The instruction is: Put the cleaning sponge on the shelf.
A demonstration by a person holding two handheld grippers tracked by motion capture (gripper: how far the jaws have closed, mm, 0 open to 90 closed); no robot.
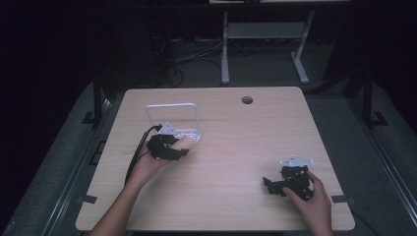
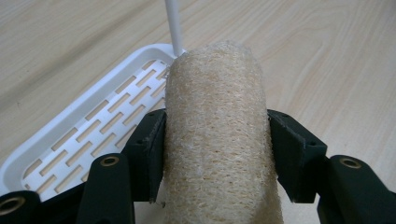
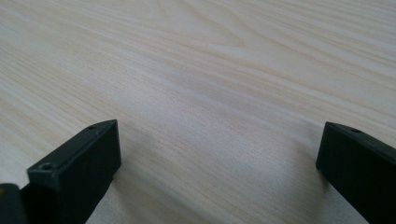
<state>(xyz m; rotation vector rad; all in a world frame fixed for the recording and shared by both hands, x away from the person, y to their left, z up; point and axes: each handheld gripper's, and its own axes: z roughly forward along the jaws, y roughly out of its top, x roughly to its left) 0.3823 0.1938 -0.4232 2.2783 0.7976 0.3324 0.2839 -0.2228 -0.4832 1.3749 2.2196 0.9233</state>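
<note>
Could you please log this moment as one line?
left gripper: shut on loofah | beside white rack | right gripper: open, empty

A rough, fibrous loofah sits over a glossy white plastic tray and matt wood-grain table.

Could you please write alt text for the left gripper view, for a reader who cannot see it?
A tan loofah sponge is clamped between the two black jaws of the left claw, just beside a white slotted tray. A thin white rod rises from the tray's far corner, over a light wooden table.
</note>
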